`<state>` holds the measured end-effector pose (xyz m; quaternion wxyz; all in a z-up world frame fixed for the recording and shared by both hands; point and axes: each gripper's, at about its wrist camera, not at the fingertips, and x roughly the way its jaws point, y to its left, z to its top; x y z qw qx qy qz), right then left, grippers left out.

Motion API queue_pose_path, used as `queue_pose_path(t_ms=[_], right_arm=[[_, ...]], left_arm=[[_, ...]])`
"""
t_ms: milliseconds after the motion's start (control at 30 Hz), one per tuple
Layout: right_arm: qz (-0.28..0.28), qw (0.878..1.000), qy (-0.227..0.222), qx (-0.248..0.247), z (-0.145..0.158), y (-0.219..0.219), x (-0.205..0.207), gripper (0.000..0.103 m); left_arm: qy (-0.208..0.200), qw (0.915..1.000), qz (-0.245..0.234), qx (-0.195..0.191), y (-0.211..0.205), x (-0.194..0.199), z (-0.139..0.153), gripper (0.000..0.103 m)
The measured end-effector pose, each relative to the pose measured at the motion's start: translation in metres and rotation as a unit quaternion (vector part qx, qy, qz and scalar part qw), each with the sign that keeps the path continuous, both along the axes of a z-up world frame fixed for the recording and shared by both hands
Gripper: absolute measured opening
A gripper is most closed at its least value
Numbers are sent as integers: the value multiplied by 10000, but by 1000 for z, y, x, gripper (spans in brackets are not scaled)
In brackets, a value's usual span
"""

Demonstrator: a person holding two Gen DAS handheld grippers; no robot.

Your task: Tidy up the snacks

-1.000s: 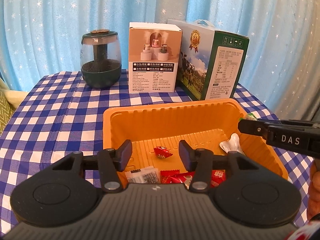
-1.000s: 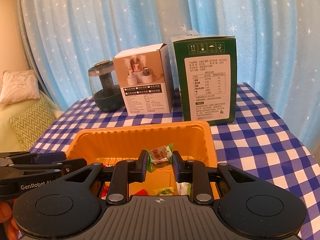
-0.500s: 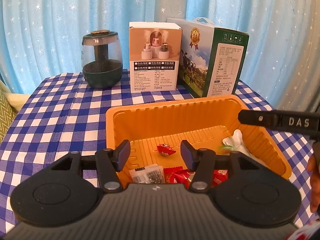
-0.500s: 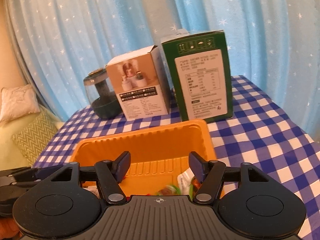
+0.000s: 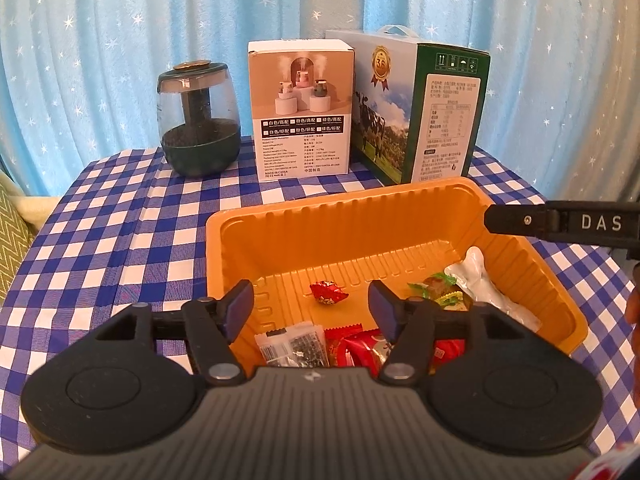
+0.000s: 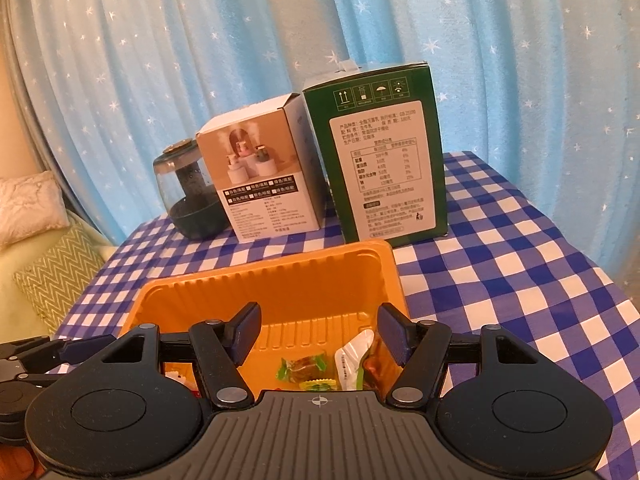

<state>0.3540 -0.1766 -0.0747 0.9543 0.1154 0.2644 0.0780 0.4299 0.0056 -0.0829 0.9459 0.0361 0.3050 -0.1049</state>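
An orange tray (image 5: pixel 352 216) (image 6: pixel 264 276) sits on the checked table and holds several snacks: a red candy (image 5: pixel 328 293), a green-wrapped candy (image 5: pixel 434 284) (image 6: pixel 302 369), a white pouch (image 5: pixel 480 280) (image 6: pixel 352 358), a grey packet (image 5: pixel 294 346) and red packets (image 5: pixel 360 346). My left gripper (image 5: pixel 312 308) is open and empty over the tray's near edge. My right gripper (image 6: pixel 319 330) is open and empty above the tray's right side; it also shows in the left wrist view (image 5: pixel 560 224).
A dark jar (image 5: pixel 198 118) (image 6: pixel 188 196), a white carton (image 5: pixel 302 108) (image 6: pixel 264 184) and a green milk box (image 5: pixel 420 108) (image 6: pixel 384 164) stand behind the tray. A blue curtain hangs behind. Cushions (image 6: pixel 44 256) lie left of the table.
My right gripper opened and let the green-wrapped candy fall into the tray, then rose and drew back. My left gripper stayed open and barely moved.
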Motion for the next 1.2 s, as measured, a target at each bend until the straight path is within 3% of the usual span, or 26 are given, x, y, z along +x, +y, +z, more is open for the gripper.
queue_pose_path(t_ms=[333,467,667,933,1200], right_arm=[[38,9997,29,-229,0,2,-9,65],[-30,9997,-6,-255,1,-2,-17,81],[-137,9997,74,-201,4,-9,-34,83],[-71,9992,300,-274,6,-13,-77,83],[46,9990,257,-361,12,-8,-130,83]], left_arm=[[-94,9999,11,-68,-1,-15,5,78],[-213,9997,39,-111,-1,-26,11,89],[-297,9994,139,-83,4,-53,11,102],[-293,9993,250,-34,6,-97,8,103],[-260,9989,293,-252,4,-151,6,103]])
